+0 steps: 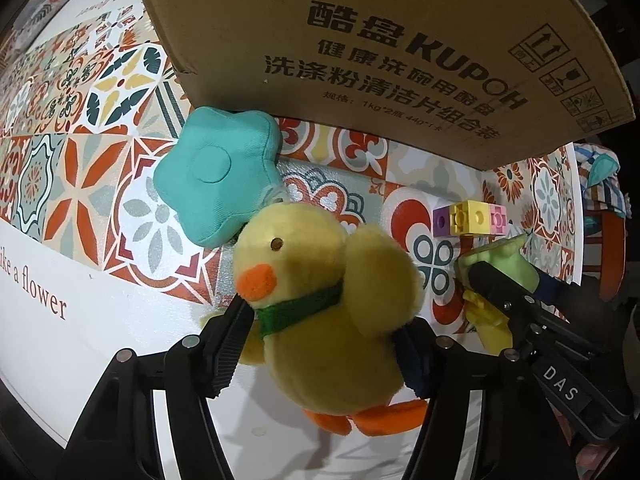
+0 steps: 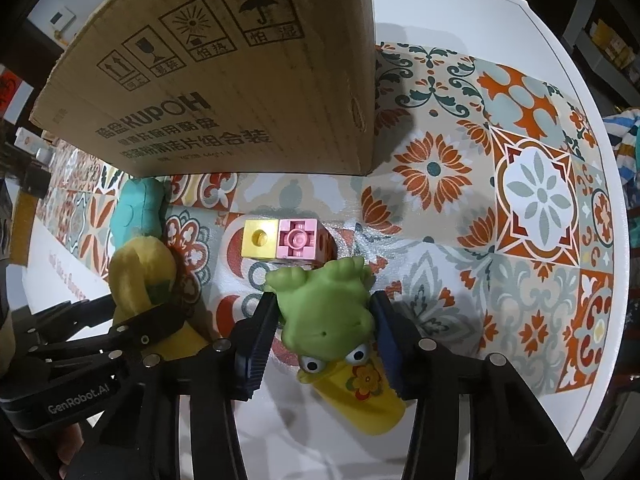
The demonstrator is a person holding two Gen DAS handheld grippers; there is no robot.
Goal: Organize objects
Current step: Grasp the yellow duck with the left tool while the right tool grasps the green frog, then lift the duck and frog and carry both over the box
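My left gripper (image 1: 324,320) is shut on a yellow plush duck (image 1: 320,304) with an orange beak and green scarf, held above the table. A teal star-shaped cushion (image 1: 216,176) hangs from the duck's head. My right gripper (image 2: 324,312) is shut on a green frog toy (image 2: 328,308) with a yellow flowered body, head toward the camera. A row of purple, yellow and pink toy blocks (image 1: 470,220) lies on the table just beyond the frog; it also shows in the right wrist view (image 2: 284,240). The duck (image 2: 140,272) and left gripper (image 2: 156,328) appear at left in the right wrist view.
A large brown cardboard box (image 1: 400,52) printed KUPOH stands at the back of the round table (image 2: 460,32), close behind both toys; it also shows in the right wrist view (image 2: 224,80). A patterned tile mat (image 2: 520,200) covers the tabletop. Striped cloth (image 1: 604,184) lies past the right edge.
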